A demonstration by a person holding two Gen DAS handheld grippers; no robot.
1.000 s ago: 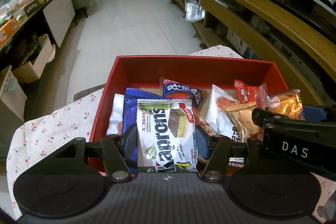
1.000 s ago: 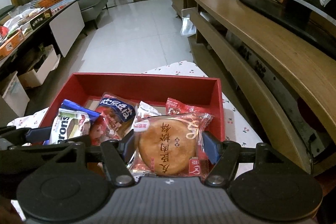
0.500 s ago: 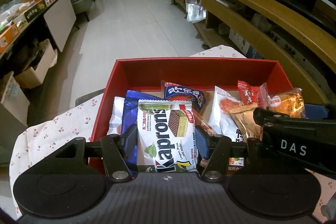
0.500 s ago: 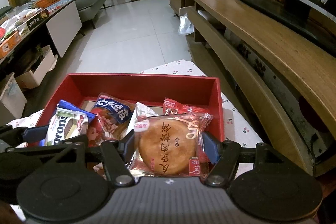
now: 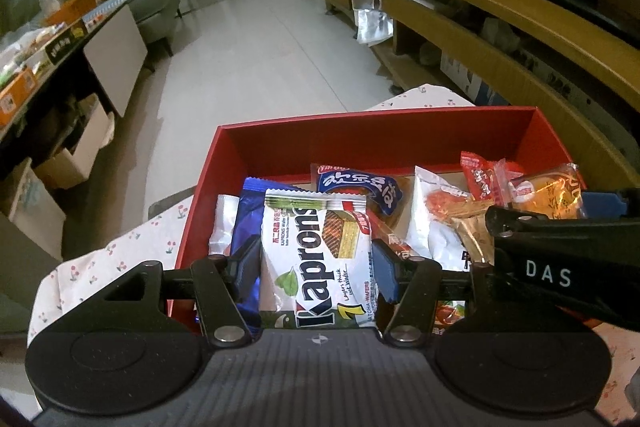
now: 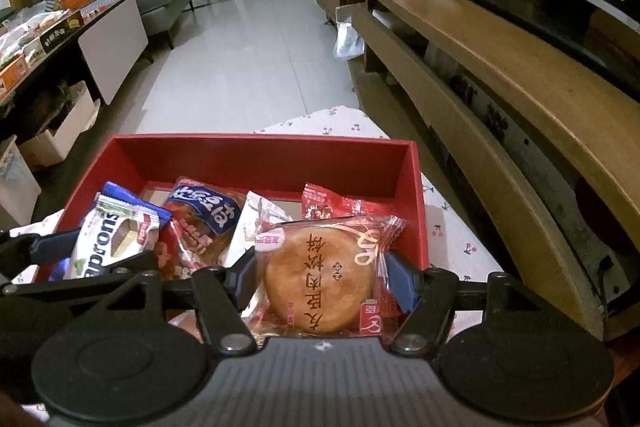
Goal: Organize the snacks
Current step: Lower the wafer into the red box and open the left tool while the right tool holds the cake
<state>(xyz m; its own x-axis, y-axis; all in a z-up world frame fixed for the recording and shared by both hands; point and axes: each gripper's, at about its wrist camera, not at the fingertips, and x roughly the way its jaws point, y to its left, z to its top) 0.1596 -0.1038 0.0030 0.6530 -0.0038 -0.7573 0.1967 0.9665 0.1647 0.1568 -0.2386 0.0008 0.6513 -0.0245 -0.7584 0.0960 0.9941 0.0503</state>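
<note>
A red box (image 5: 372, 131) holds several snack packets. My left gripper (image 5: 316, 267) is shut on a white Kaprons wafer packet (image 5: 316, 251) and holds it over the box's near left part. My right gripper (image 6: 320, 281) is shut on a clear-wrapped round pastry (image 6: 320, 279) over the box's (image 6: 260, 159) near right part. In the left wrist view the right gripper (image 5: 560, 227) shows at the right with the pastry (image 5: 548, 191). In the right wrist view the wafer packet (image 6: 112, 239) shows at the left.
The box stands on a cherry-print cloth (image 5: 120, 259). Inside lie a blue packet (image 5: 360, 183), a white packet (image 5: 440, 215) and a red packet (image 6: 332, 205). A long wooden TV bench (image 6: 500, 67) runs along the right. A low table with goods (image 5: 60, 39) stands at the left.
Both grippers have lifted slightly and tilted, so the box sits lower in view. Both keep their packets held.
</note>
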